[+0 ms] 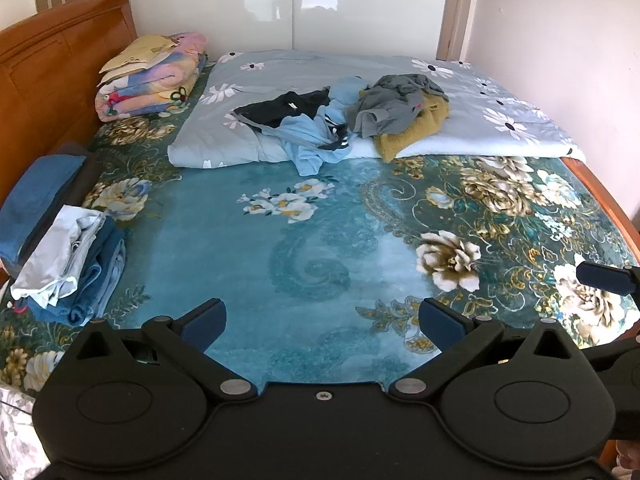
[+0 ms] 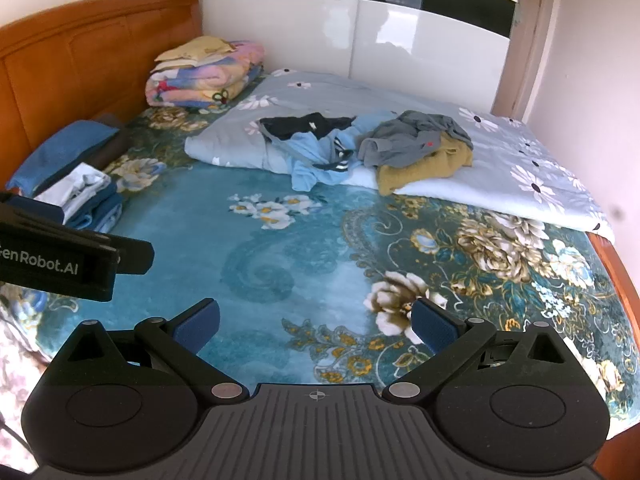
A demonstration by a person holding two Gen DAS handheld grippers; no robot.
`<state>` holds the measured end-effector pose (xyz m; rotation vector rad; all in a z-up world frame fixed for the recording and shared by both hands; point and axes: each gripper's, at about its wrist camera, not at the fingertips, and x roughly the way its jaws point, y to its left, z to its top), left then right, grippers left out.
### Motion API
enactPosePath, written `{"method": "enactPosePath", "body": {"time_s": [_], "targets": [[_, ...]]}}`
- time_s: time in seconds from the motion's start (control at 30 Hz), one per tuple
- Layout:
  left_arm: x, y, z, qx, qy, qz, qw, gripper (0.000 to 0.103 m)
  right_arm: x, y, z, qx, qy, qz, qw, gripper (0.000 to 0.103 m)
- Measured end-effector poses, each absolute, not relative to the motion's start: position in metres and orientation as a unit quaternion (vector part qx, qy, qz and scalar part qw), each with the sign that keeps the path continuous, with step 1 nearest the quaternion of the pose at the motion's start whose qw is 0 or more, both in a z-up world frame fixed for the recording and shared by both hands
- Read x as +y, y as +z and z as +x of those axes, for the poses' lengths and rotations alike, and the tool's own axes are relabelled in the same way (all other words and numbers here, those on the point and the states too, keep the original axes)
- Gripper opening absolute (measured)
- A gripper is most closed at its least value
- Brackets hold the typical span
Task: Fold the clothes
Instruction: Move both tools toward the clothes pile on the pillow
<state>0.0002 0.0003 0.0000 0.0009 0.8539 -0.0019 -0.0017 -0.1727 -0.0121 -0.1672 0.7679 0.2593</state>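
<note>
Grey-blue clothes pile (image 1: 344,116) | well beyond spread, empty fingers (image 1: 204,320)

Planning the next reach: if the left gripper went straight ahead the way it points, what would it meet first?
Probably nothing soon: the open left gripper faces bare bedspread. Farther on, the light blue shirt hangs off the quilt; depth is unclear.

Teal bedspread (image 1: 248,248) with white-gold flowers and paisley swirls. Grey quilt (image 1: 280,76) with white daisies, far ahead of the hand-held grippers. On it: black garment (image 1: 280,110), light-blue shirt (image 1: 308,140), grey top (image 1: 392,104), mustard sweater (image 1: 412,132). Orange-brown headboard (image 1: 52,64).
</note>
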Motion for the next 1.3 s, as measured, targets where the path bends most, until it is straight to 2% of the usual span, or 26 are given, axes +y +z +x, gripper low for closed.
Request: {"method": "enactPosePath", "body": {"time_s": [0.8, 1.3], "targets": [[0.011, -0.012, 0.003, 0.422, 0.012, -0.020, 0.906, 0.102, -0.156, -0.014, 0.006, 0.380, 0.133, -0.101, 0.910, 0.103], [0.040, -0.017, 0.005, 0.440, 0.027, -0.080, 0.894, 0.102, -0.139, -0.018, 0.020, 0.404, 0.143, -0.130, 0.894, 0.103]]}}
